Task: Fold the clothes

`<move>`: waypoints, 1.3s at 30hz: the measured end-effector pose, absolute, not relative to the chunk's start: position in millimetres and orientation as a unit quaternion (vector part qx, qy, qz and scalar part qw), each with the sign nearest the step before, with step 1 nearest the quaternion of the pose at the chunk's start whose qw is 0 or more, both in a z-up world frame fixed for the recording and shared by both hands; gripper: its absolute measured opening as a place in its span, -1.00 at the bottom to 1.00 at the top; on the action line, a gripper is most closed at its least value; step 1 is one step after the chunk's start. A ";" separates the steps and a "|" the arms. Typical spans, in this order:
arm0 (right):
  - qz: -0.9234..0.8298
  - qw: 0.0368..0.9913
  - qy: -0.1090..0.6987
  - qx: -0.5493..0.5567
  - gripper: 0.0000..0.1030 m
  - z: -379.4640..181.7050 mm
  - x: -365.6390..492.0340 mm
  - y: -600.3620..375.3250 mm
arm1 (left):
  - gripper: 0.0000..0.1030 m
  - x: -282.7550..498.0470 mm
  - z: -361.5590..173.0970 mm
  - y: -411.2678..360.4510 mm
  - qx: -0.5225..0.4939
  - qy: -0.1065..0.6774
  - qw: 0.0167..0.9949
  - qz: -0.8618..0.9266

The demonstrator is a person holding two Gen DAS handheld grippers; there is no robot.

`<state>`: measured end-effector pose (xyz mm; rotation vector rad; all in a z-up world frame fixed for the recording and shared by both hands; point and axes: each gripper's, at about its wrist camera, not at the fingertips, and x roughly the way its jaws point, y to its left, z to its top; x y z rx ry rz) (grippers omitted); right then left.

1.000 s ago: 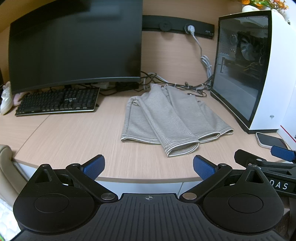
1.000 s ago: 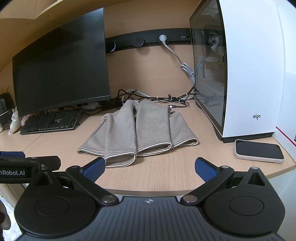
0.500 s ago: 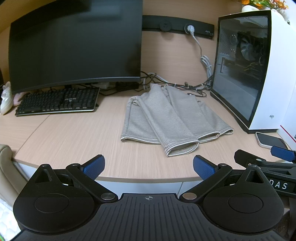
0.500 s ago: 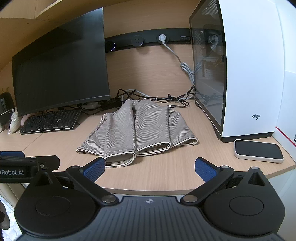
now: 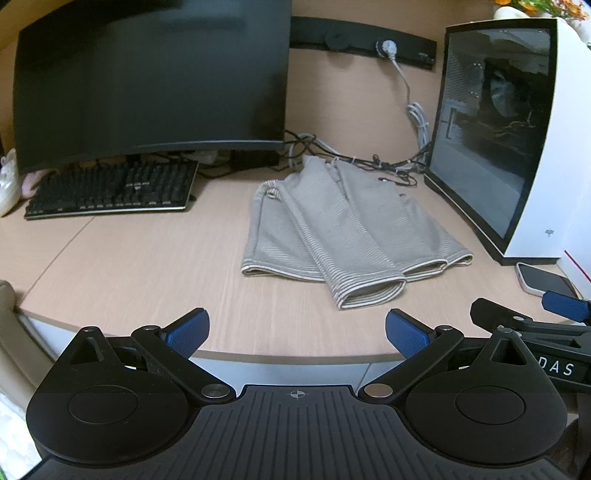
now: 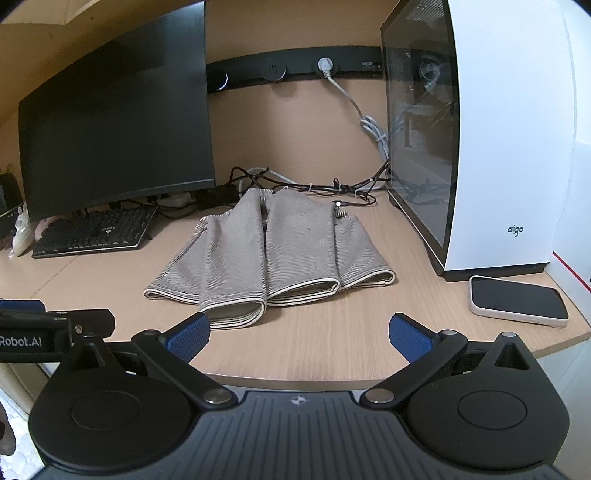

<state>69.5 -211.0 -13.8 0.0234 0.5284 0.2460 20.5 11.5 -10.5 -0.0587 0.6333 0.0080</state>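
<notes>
Striped grey garment [image 5: 343,236] lies mid-frame on the desk [image 5: 122,269], bunched in overlapping folds, hems toward camera. Looks light, soft, floppy; prob best pinched at hem corners w/ both grippers. Left gripper [image 5: 295,332] and right gripper [image 6: 299,334] both spread wide, holding nothing.

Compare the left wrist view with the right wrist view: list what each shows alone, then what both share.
Left wrist only: orange flowers atop the PC case.
Right wrist only: the case's aigo logo and the whole phone.
Both: striped grey garment on the desk, monitor, keyboard; left gripper and right gripper open, empty.
</notes>
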 end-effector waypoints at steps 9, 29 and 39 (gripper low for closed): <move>0.105 0.955 0.277 0.009 1.00 -14.1 99.2 -199.5 | 1.00 64.6 -17.5 29.5 -0.039 0.337 0.941 -0.016; -0.078 0.930 0.346 0.092 1.00 -20.7 171.1 -163.9 | 1.00 235.7 -38.2 76.7 -0.034 0.394 0.888 -0.236; -0.105 0.934 0.330 0.089 1.00 -8.5 202.7 -154.0 | 1.00 279.0 -35.4 77.5 -0.050 0.279 0.928 -0.241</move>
